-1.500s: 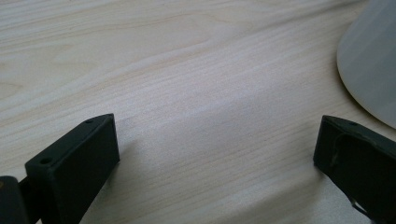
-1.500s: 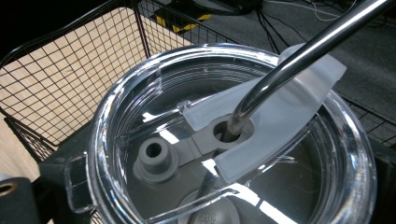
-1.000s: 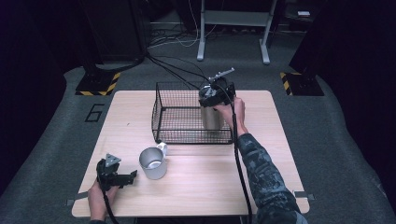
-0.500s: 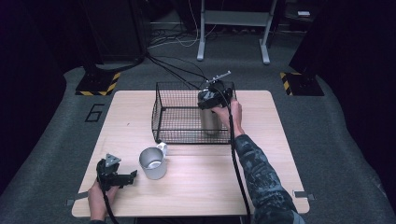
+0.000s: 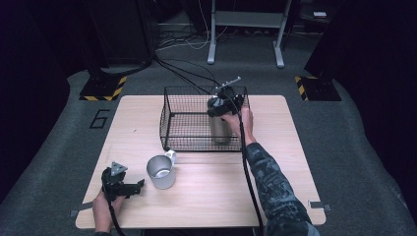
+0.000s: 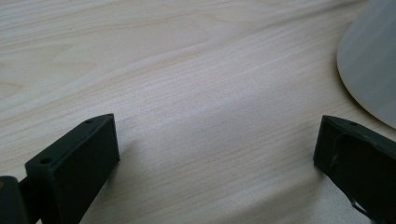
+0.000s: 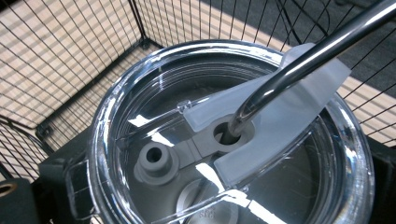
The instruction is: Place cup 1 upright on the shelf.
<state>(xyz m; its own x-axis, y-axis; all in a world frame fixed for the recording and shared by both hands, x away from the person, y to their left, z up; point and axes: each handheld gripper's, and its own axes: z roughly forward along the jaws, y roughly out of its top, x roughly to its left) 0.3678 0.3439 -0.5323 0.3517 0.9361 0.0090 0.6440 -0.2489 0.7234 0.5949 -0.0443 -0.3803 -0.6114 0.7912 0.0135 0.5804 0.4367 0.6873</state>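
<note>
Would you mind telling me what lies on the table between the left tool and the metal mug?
Only bare wood: in the high view, the left tool sits just left of the metal mug, jaws open.

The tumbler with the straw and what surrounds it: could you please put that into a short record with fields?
held item: steel tumbler with clear lid and metal straw
holder: right gripper, shut on the tumbler near its top
position: inside the wire basket, right half; whether its base touches the floor cannot be told
left gripper: open, low over the table
nearby: metal mug, upright, in front of the basket
</note>
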